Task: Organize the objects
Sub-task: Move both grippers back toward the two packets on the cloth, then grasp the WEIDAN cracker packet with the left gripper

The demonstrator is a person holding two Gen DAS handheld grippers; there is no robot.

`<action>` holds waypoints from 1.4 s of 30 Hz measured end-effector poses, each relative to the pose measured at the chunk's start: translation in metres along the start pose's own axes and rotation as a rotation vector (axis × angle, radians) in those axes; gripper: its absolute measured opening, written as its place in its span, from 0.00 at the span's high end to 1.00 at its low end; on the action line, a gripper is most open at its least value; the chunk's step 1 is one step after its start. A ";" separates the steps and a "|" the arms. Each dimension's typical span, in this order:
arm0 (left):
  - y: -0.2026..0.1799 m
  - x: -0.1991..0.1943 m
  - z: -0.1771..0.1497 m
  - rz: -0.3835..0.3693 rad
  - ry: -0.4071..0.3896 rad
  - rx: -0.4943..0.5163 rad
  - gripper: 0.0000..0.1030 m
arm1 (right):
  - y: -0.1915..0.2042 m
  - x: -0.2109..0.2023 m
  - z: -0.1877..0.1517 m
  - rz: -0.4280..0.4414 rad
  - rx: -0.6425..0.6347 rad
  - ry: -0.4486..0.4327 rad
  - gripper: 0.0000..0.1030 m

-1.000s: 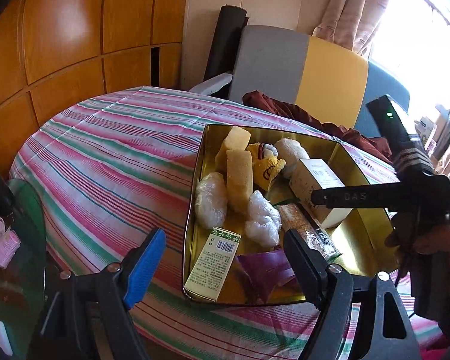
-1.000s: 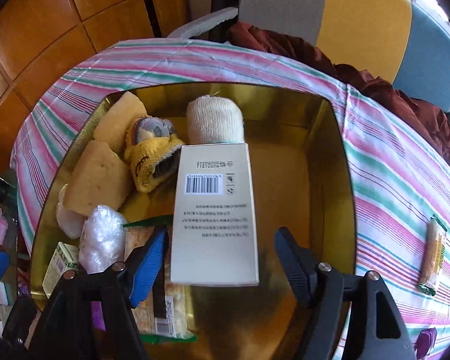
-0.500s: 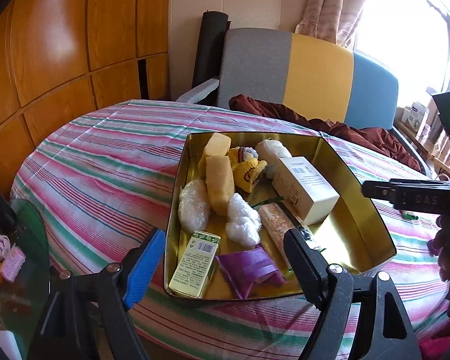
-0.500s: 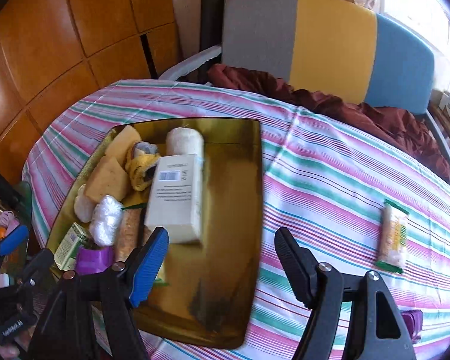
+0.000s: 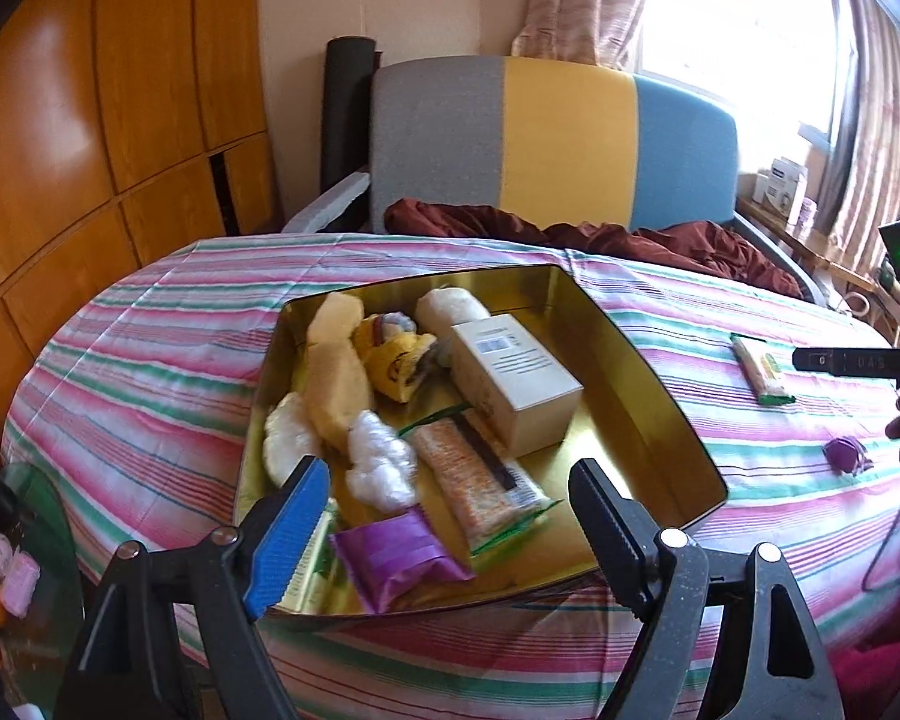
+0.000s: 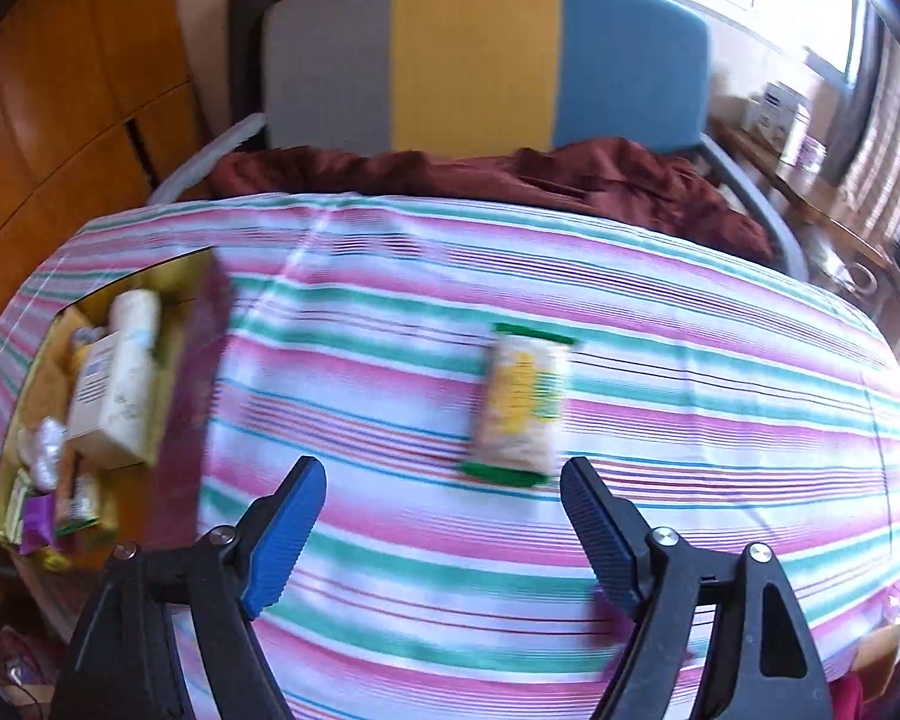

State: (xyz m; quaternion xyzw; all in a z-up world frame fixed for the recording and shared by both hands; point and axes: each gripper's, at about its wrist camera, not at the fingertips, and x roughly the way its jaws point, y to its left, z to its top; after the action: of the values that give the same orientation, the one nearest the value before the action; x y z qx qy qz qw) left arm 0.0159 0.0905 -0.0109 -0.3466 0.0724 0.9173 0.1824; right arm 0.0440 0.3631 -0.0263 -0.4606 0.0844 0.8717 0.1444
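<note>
A gold tin tray (image 5: 648, 384) sits on the striped tablecloth and holds a white box (image 5: 516, 384), sponges, wrapped snacks and a purple packet (image 5: 396, 552). My left gripper (image 5: 444, 516) is open and empty, above the tray's near edge. My right gripper (image 6: 444, 516) is open and empty, just in front of a green-and-yellow snack bar (image 6: 519, 408) that lies on the cloth. The tray (image 6: 192, 354) is at the left in the right wrist view. The snack bar (image 5: 762, 369) and a small purple wrapped item (image 5: 843, 453) lie right of the tray.
A grey, yellow and blue sofa (image 5: 564, 138) with a dark red cloth (image 5: 600, 237) stands behind the table. Wood panelling (image 5: 90, 120) is at the left. A glass side table (image 5: 24, 540) with small items is at the lower left.
My right gripper has left the tray and swung right over the cloth to the snack bar. My left gripper has pulled back and shifted right, so the whole tray now shows.
</note>
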 end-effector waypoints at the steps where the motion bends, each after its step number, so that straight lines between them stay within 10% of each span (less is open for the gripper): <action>1: -0.005 0.000 0.002 -0.009 -0.001 0.014 0.20 | -0.014 0.001 0.000 -0.023 0.017 0.001 0.18; 13: -0.080 0.011 0.028 -0.128 0.008 0.143 0.20 | -0.162 0.017 -0.021 -0.159 0.450 0.009 0.14; 24: -0.169 0.030 0.053 -0.308 0.045 0.238 0.19 | -0.181 0.003 -0.026 -0.122 0.556 -0.024 0.14; 42: -0.285 0.163 0.073 -0.391 0.288 0.237 0.19 | -0.197 -0.001 -0.032 -0.039 0.655 -0.032 0.14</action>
State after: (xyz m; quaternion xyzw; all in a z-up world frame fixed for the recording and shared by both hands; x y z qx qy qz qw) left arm -0.0319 0.4190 -0.0656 -0.4572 0.1363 0.7909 0.3832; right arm 0.1343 0.5403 -0.0457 -0.3776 0.3490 0.8024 0.3028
